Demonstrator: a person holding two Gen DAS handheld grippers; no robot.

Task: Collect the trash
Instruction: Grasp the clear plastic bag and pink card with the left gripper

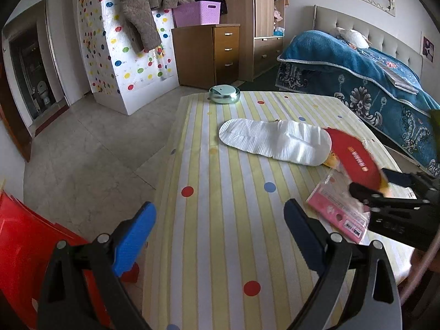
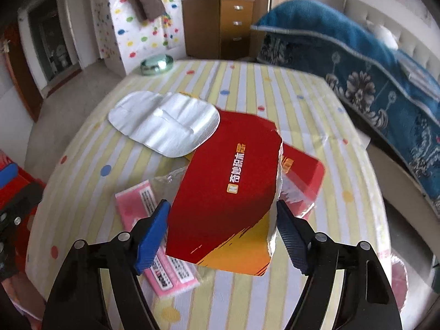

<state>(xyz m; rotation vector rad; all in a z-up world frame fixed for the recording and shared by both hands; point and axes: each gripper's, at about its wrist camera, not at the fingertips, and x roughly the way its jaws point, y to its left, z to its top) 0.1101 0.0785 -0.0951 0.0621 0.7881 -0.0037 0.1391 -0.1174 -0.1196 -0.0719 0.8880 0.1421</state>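
Note:
A torn red and orange carton (image 2: 228,192) sits between the blue pads of my right gripper (image 2: 221,214), which press on its two side edges; it is tilted above the striped tablecloth (image 2: 316,110). A second red piece (image 2: 305,176) lies under it. A pink plastic wrapper (image 2: 132,209) lies flat beneath my left finger. A white ribbed sheet (image 2: 165,126) lies farther back. In the left wrist view my left gripper (image 1: 220,209) hangs open over bare cloth, with the white sheet (image 1: 275,140), the red carton (image 1: 354,159), the pink wrapper (image 1: 338,211) and the right gripper (image 1: 371,184) to its right.
A round teal tin (image 1: 224,93) stands at the table's far edge. A red plastic object (image 1: 22,247) sits low at the left beside the table. A bed with a blue cover (image 1: 357,82) runs along the right, and a wooden drawer unit (image 1: 206,55) stands behind.

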